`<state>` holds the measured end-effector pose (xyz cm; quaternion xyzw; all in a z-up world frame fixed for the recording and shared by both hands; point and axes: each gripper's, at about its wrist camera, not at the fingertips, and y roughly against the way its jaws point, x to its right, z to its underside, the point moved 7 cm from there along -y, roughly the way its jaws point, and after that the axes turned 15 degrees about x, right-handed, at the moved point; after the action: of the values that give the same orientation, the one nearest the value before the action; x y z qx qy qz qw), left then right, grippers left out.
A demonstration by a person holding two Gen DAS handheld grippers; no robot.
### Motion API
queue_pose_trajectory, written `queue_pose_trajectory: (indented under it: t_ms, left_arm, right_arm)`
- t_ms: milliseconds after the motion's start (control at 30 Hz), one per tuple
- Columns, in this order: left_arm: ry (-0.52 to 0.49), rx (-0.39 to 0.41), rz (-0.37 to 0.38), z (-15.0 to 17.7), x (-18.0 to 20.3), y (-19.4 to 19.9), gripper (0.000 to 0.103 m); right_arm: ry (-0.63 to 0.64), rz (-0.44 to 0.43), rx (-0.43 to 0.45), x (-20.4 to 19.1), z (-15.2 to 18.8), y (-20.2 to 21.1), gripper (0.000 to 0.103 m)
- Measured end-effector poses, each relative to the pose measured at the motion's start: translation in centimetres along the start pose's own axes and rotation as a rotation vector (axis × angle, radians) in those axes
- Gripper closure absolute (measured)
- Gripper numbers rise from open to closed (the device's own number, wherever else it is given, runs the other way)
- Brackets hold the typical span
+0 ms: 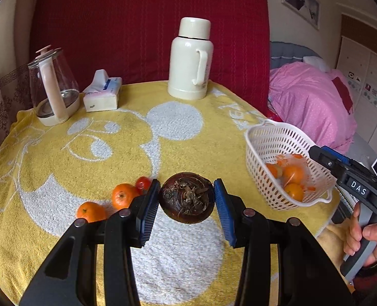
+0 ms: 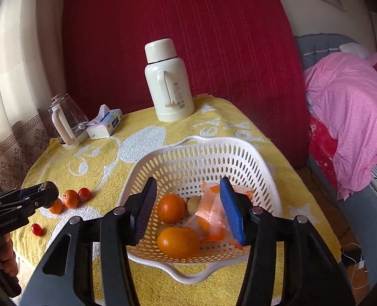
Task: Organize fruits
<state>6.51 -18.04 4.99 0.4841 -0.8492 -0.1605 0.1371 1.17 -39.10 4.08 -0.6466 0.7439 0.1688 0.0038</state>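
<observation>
Left gripper (image 1: 187,201): I have the dark brown bulb (image 1: 187,200) pinched between its pads
Basket (image 1: 258,158): right of those jaws, well apart
Right gripper (image 2: 188,210): jaws parted over the basket; packet (image 2: 210,214) against the right pad, grip uncertain

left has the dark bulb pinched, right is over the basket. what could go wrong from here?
1. The left gripper holds the round dark bulb only by its sides; it might slip and roll off the yellow towel.
2. The right gripper hangs over the white basket, so a drop-off could clash with it.
3. The plastic packet lies against a right finger pad and might get dragged out.
</observation>
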Motion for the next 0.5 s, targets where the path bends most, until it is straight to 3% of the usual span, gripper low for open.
queue_pose_trajectory:
  t_ms: [500]
  left_arm:
    - [-0.077,-0.010,0.180,-1.4,9.7,-3.7,0.059]
  right_arm:
    - [-0.058,0.034,0.031,3.3,-0.2,0.8,0.050]
